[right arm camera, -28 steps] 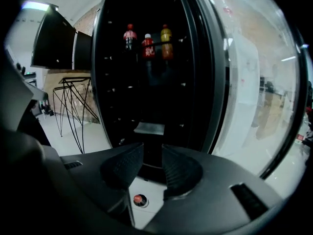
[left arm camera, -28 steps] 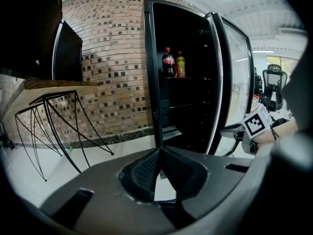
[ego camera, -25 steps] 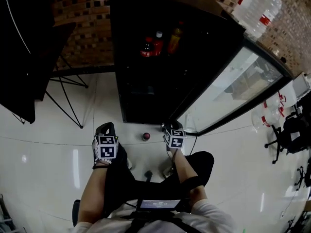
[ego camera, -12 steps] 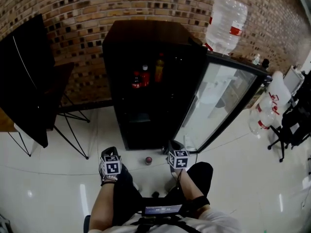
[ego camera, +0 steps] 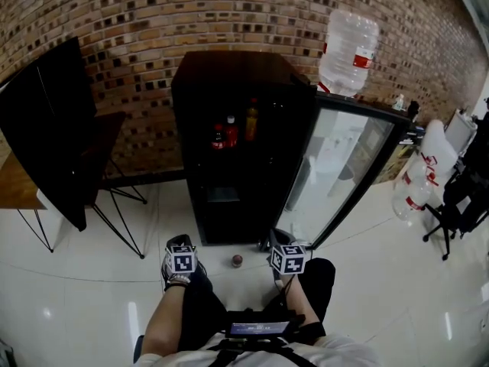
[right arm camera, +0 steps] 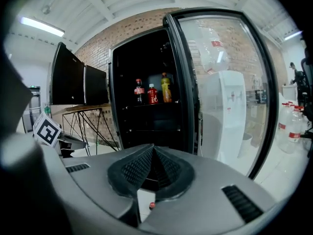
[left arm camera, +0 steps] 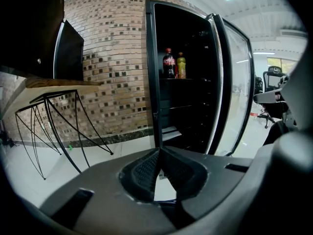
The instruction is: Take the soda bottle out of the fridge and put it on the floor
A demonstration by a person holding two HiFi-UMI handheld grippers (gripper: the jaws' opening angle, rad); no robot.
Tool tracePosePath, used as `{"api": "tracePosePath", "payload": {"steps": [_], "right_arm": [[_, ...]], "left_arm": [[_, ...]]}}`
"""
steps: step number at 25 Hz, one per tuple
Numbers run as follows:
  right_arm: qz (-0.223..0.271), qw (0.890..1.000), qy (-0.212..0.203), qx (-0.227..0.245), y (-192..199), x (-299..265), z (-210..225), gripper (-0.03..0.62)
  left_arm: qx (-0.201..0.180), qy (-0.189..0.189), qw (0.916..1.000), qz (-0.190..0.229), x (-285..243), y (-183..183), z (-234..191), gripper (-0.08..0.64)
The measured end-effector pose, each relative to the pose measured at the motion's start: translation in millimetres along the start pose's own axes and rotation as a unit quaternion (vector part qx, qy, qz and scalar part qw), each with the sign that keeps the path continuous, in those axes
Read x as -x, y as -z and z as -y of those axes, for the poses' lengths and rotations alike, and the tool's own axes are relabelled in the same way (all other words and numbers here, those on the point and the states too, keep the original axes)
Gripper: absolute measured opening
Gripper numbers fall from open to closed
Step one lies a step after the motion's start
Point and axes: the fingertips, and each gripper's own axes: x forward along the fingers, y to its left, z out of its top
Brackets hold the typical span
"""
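Note:
A bottle with a red cap point(ego camera: 237, 261) stands on the white floor in front of the open black fridge point(ego camera: 229, 75), seen from above between my two grippers. Its cap point(right arm camera: 152, 205) shows low in the right gripper view. My left gripper point(ego camera: 179, 242) is shut and empty to the bottle's left. My right gripper point(ego camera: 279, 237) is shut and empty to its right. On a fridge shelf stand a cola bottle point(ego camera: 218, 137), a small red bottle point(ego camera: 230, 131) and a yellow bottle point(ego camera: 250, 119). The left gripper view shows the cola bottle point(left arm camera: 168, 63) and the yellow bottle point(left arm camera: 181, 65).
The fridge's glass door point(ego camera: 336, 167) swings open to the right. A water dispenser with a big jug point(ego camera: 348, 43) stands behind it. A black table on thin metal legs point(ego camera: 69, 151) is at the left, spare water jugs point(ego camera: 416, 182) and an office chair point(ego camera: 458, 205) at the right.
The head view has lifted and pulled back, so the fridge and brick wall show more fully. Both grippers stay low on either side of the floor bottle.

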Motion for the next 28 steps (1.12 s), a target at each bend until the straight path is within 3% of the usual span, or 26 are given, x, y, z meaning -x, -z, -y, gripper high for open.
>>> {"api": "tracePosePath", "payload": {"steps": [13,28], "right_arm": [[-0.005,1.0,0.016,0.012,-2.9,10.1,5.5,0.012],[-0.017,1.0,0.004,0.012,1.9,-6.7,0.2,0.012]], "left_arm": [[0.002,0.003,1.0,0.003,2.5,2.4,-0.1,0.002],[0.005,0.002,1.0,-0.002,-0.8,2.0,1.5,0.002]]}}
